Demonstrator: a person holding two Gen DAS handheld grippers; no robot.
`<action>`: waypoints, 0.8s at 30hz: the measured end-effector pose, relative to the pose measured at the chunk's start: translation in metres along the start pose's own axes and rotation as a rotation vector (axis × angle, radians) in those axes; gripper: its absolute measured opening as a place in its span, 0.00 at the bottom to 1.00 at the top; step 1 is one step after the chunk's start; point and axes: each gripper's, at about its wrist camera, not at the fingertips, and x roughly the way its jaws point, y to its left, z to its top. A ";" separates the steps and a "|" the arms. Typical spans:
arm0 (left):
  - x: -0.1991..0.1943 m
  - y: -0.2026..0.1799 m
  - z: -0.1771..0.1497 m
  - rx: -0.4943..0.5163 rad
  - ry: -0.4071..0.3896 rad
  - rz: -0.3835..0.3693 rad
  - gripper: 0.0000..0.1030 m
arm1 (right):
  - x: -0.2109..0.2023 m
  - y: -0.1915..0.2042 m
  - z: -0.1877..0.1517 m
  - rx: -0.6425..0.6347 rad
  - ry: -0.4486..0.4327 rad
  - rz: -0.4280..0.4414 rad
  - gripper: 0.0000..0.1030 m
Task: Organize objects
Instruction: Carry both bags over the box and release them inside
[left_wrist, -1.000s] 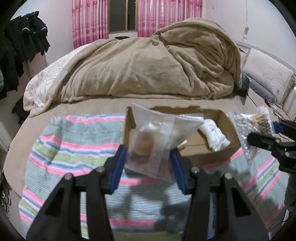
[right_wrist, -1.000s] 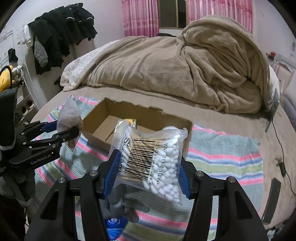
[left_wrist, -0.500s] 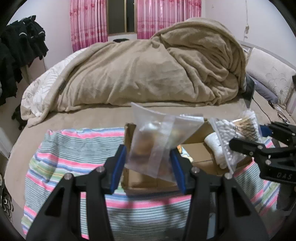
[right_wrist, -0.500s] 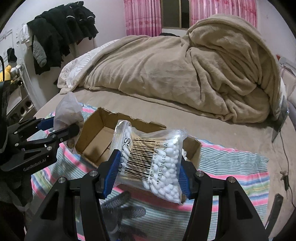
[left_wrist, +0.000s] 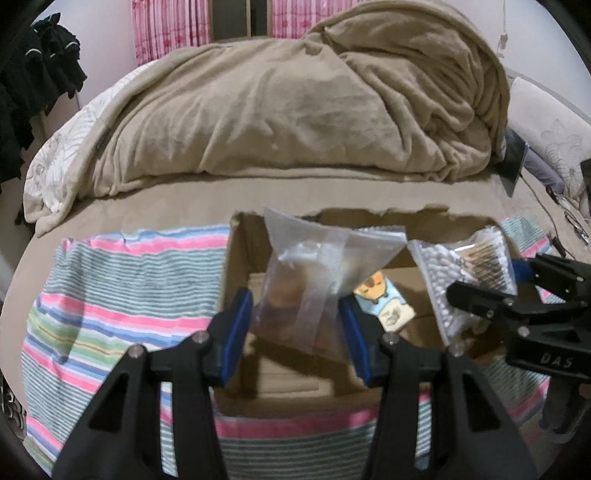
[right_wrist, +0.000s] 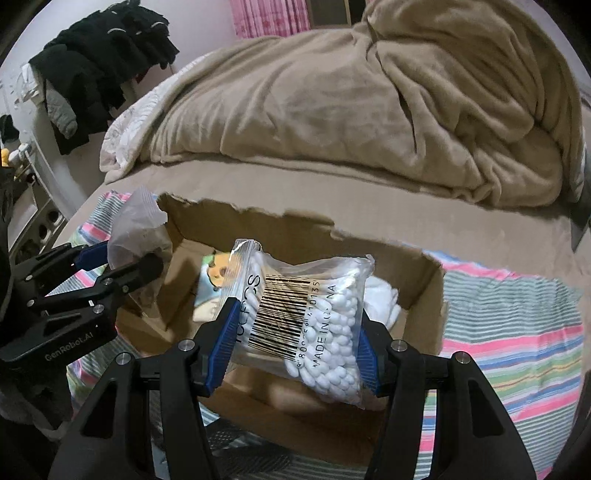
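Observation:
My left gripper (left_wrist: 297, 325) is shut on a clear zip bag (left_wrist: 314, 284) with brownish contents and holds it over the left part of an open cardboard box (left_wrist: 332, 218). My right gripper (right_wrist: 293, 339) is shut on a clear bag of cotton swabs (right_wrist: 314, 314) with a barcode and holds it over the same box (right_wrist: 424, 295). Each gripper shows in the other's view: the right one (left_wrist: 491, 291) at the right, the left one (right_wrist: 122, 267) at the left. Inside the box lie a small cartoon-printed packet (left_wrist: 380, 299) and a white bundle (right_wrist: 384, 299).
The box sits on a striped cloth (left_wrist: 110, 295) spread on a bed. A bunched beige blanket (left_wrist: 295, 103) fills the far side. Dark clothes (right_wrist: 107, 66) hang at the left. A pillow (left_wrist: 554, 136) and cables lie at the right.
Both grippers have moved forward with their bags and now hold them over the box opening. The box looms larger and its inside shows.

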 end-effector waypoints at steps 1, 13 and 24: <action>0.002 0.000 0.000 -0.001 0.006 -0.001 0.49 | 0.002 -0.001 -0.001 0.004 0.004 0.001 0.58; -0.012 -0.003 -0.003 -0.003 0.000 -0.010 0.56 | -0.012 0.003 -0.005 -0.009 -0.041 0.004 0.73; -0.060 0.001 -0.028 -0.025 -0.022 -0.031 0.57 | -0.061 0.015 -0.022 -0.021 -0.080 -0.006 0.73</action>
